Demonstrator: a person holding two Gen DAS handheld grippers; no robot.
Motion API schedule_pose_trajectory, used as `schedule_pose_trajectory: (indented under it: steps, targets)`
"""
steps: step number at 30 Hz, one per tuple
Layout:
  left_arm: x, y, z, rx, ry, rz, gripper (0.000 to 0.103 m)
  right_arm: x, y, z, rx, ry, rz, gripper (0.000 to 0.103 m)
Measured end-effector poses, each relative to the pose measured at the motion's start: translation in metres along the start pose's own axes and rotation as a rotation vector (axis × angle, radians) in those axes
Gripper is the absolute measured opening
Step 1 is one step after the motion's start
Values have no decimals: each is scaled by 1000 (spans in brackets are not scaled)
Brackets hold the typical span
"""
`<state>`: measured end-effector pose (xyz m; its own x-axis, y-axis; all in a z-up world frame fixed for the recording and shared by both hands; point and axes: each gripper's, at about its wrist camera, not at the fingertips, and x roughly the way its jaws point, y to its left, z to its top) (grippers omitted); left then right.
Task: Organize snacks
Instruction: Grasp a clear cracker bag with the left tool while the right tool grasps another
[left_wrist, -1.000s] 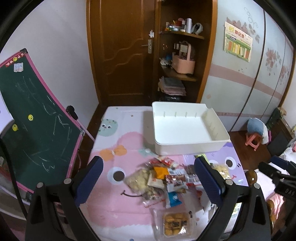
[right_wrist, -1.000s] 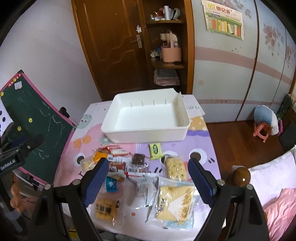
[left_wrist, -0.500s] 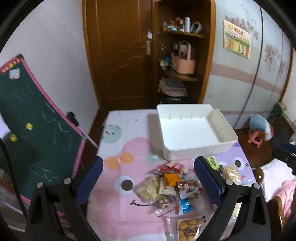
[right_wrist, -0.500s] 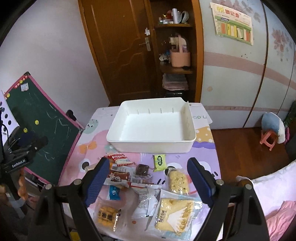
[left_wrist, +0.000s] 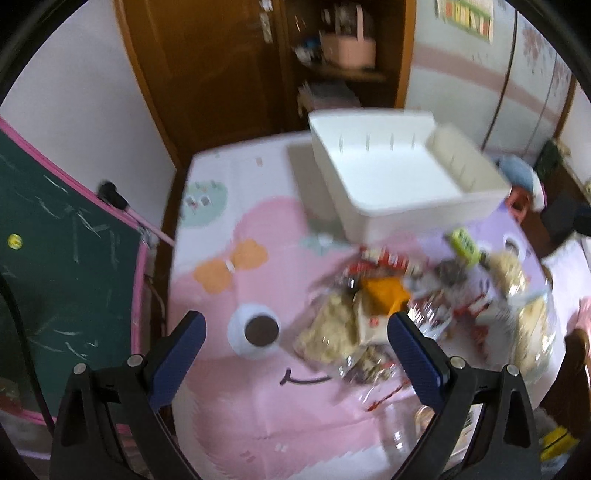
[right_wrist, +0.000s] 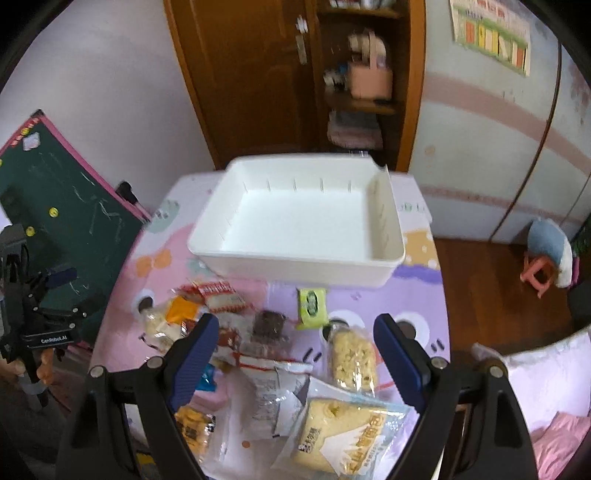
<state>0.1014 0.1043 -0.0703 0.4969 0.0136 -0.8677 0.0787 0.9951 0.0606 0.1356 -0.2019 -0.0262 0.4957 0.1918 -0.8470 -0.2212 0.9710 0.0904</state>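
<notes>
A white bin (left_wrist: 424, 218) stands with nothing in it at the far side of the cartoon table mat (left_wrist: 258, 406). Before it lies a pile of snack packets: an orange packet (left_wrist: 384, 291), a clear bag of pale puffs (left_wrist: 328, 332) and a green packet (left_wrist: 465, 243). My left gripper (left_wrist: 295, 325) hangs open above the pile's left edge, holding nothing. The right wrist view shows the bin (right_wrist: 295, 266), the green packet (right_wrist: 312, 302), a brown packet (right_wrist: 269, 325), a puffs bag (right_wrist: 351, 358) and a large yellow bread bag (right_wrist: 343, 432). My right gripper (right_wrist: 295, 325) is open over these, gripping nothing.
A green chalkboard (right_wrist: 74, 206) with a pink frame leans against the table's left side. Behind the table are a wooden door (right_wrist: 240, 74) and shelves with a pink basket (right_wrist: 369, 79). A pink stool (right_wrist: 539, 273) and pink bedding (right_wrist: 554, 424) lie to the right.
Both grippers have come down and closer to the table, so the snack pile looks larger. The left wrist view is now motion-blurred. Both pairs of jaws stay equally wide.
</notes>
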Motion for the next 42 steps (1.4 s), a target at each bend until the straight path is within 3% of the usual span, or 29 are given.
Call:
schedule_pose_trajectory:
  steps: [6, 13, 20, 32, 42]
  targets:
    - [60, 4, -16, 53, 127, -5, 98, 51, -24, -13, 54, 127, -63, 86]
    - [96, 10, -26, 53, 235, -65, 98, 95, -43, -32, 110, 241, -99, 86]
    - [117, 3, -25, 67, 269, -86, 98, 132, -56, -44, 132, 319, -127, 86]
    - [142, -2, -9, 64, 296, -100, 98, 165, -70, -50, 169, 379, -131, 86]
    - [144, -19, -2, 155, 280, -85, 98, 181, -78, -55, 180, 402, -127, 86]
